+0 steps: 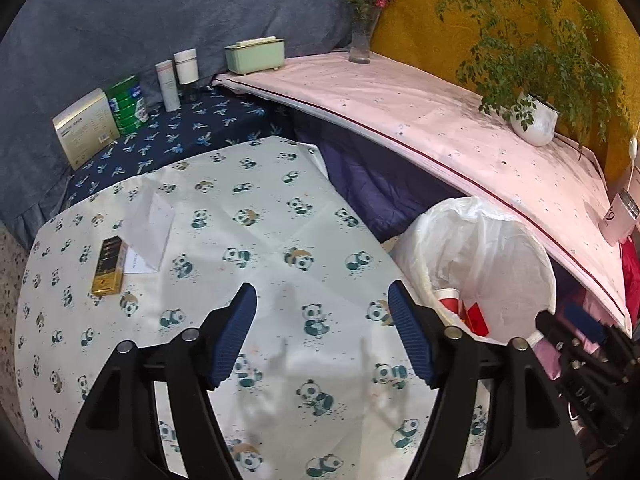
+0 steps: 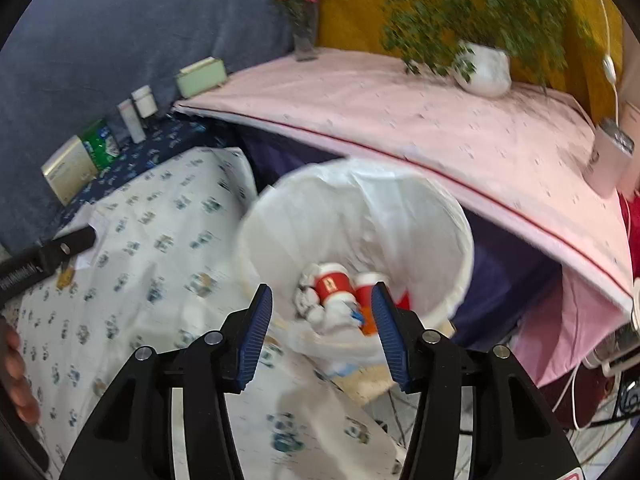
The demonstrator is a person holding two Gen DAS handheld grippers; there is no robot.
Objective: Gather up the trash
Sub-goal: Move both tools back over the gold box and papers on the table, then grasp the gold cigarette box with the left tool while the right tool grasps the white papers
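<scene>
Left wrist view: my left hand-held gripper (image 1: 322, 300) is hovering open and empty over the panda-cloth surface (image 1: 260, 208); the gold box (image 1: 108, 266) and paper (image 1: 150, 234) are lying far left, so reaching risks pushing them off.

Right wrist view: my right hand-held gripper (image 2: 322, 300) is gaping empty above the lined bin (image 2: 448, 216), where red cups (image 2: 334, 282) are resting; dipping could snag its liner.

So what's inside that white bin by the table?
The white bin holds red-and-white paper cups, crumpled white paper and a red scrap. Anything beneath them is hidden.
</scene>
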